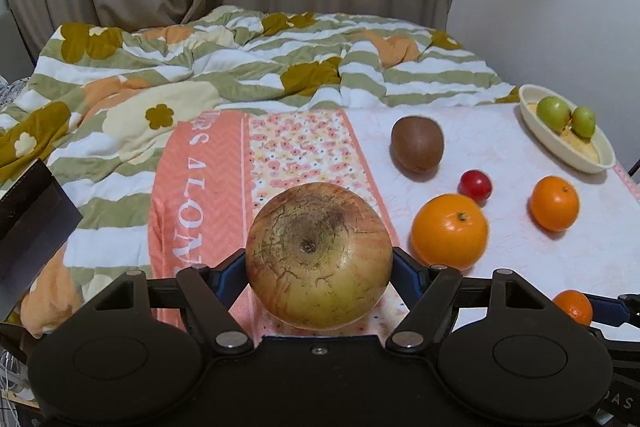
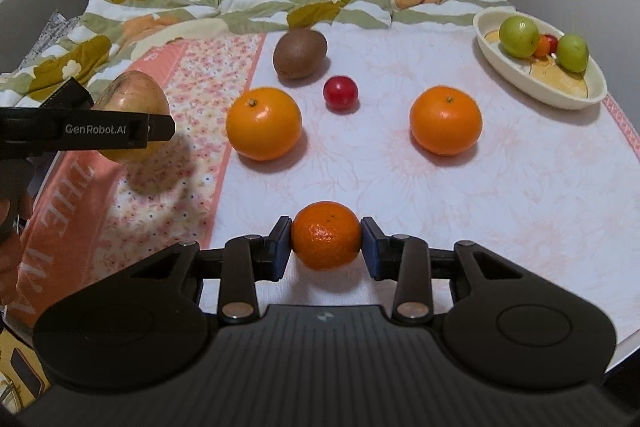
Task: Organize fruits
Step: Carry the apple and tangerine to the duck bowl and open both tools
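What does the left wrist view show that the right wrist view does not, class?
Only the left wrist view: the apple's cracked stem end, facing the camera.
Only the right wrist view: small orange and red fruits between the green fruits in the dish.
Both: the kiwi, red fruit, two oranges, and the small mandarin clamped by the right gripper.

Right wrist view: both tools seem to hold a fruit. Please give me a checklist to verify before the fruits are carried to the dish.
1. Right tool pads on both sides of the small mandarin: ok.
2. Left tool grips the apple, lifted off the cloth: ok.
3. Free room in the dish: ok, its near half is bare.
4. Way to the dish clear for the mandarin: not ok, an orange lies between.
5. Grip firm enough to carry: cannot tell.
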{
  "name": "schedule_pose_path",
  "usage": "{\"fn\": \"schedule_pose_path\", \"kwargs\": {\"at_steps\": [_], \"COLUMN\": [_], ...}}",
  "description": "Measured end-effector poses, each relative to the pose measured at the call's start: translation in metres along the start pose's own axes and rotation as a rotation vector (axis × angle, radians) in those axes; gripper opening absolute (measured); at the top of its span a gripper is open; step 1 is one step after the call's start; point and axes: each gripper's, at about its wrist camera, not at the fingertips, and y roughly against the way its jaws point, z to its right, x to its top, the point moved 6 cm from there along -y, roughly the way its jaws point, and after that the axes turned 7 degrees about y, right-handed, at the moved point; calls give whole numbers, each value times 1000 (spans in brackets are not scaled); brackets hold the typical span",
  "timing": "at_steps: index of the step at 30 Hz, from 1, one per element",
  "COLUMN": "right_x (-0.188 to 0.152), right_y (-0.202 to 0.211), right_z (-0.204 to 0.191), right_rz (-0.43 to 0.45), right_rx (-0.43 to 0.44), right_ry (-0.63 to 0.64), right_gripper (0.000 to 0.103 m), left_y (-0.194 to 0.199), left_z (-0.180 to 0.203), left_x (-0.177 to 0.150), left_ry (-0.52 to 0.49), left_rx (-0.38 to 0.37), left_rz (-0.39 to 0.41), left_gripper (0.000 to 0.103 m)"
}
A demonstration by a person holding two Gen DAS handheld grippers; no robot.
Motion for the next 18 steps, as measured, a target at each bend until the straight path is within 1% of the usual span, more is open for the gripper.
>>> {"fn": "schedule_pose_path", "kwargs": {"at_steps": [10,14,18], "right_x": [11,15,19], "right_y": [46,65,83], "right_z": [15,32,57], "right_rz": [67,87,107], "right_rx": [18,38,47], "right_ry": [17,7,13], "right_gripper": [52,52,52], "left_y": [55,74,91], "left_z": [23,38,63], "left_x": [9,11,14], "left_ry": [26,39,44], "left_rx": [-15,-9,1], "left_rz": [76,100,114], "left_gripper": [77,77,77]}}
